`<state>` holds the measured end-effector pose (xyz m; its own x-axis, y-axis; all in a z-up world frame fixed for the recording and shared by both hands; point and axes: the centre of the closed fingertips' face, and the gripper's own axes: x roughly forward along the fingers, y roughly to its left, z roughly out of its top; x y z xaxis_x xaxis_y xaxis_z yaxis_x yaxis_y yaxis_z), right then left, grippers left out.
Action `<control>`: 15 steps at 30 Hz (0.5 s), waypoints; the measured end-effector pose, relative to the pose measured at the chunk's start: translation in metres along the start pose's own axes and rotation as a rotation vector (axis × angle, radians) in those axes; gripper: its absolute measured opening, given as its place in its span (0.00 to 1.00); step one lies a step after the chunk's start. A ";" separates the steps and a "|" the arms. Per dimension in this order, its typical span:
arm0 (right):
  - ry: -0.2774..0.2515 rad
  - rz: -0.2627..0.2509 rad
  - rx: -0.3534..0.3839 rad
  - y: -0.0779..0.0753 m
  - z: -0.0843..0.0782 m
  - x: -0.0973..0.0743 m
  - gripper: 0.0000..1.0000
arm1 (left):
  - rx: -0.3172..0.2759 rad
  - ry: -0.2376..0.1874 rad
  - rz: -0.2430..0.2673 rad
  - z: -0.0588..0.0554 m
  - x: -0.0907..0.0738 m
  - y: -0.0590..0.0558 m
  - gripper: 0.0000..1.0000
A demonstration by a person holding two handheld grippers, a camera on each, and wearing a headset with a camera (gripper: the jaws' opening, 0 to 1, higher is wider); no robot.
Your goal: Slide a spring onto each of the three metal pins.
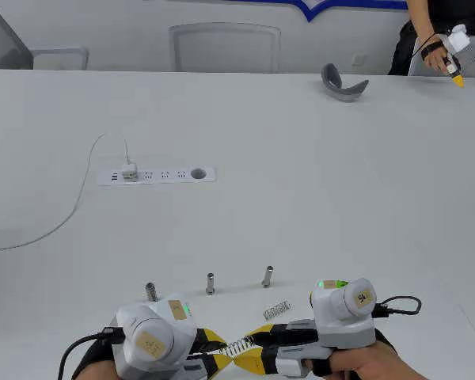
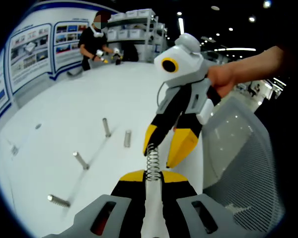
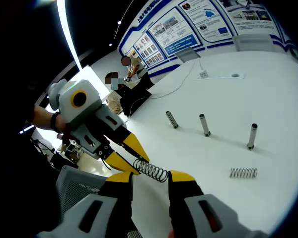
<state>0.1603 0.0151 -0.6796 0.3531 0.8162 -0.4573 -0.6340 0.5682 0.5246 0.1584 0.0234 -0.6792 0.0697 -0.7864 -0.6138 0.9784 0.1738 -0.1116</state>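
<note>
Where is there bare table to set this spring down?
Bare: the wide stretch between the power strip and the pins, and the table right of the loose spring. Crowded: the near edge around the pins.

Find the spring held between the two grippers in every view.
Head view: held spring, bottom centre.
Left gripper view: centre, upright in the picture.
Right gripper view: lower centre, slanting.
Shared landmark: the row of pins beyond it.
</note>
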 end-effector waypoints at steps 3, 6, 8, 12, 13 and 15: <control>-0.006 0.006 0.014 0.001 0.001 -0.002 0.28 | 0.008 0.007 -0.006 -0.002 0.001 -0.001 0.11; -0.016 0.012 0.028 0.001 0.003 -0.004 0.27 | 0.015 0.012 -0.009 -0.003 0.001 -0.001 0.10; -0.021 0.017 0.033 0.003 0.004 -0.005 0.26 | 0.019 0.015 -0.012 -0.004 0.002 -0.001 0.10; -0.022 0.024 0.037 0.004 0.007 -0.006 0.25 | 0.029 0.019 -0.016 -0.004 0.002 -0.002 0.10; -0.021 0.025 0.038 0.004 0.008 -0.006 0.25 | 0.030 0.019 -0.018 -0.003 0.003 -0.002 0.10; -0.024 0.029 0.040 0.005 0.010 -0.007 0.24 | 0.034 0.018 -0.020 -0.003 0.003 -0.002 0.10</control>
<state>0.1614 0.0131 -0.6669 0.3517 0.8341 -0.4249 -0.6164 0.5479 0.5655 0.1559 0.0225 -0.6829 0.0473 -0.7786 -0.6257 0.9857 0.1379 -0.0972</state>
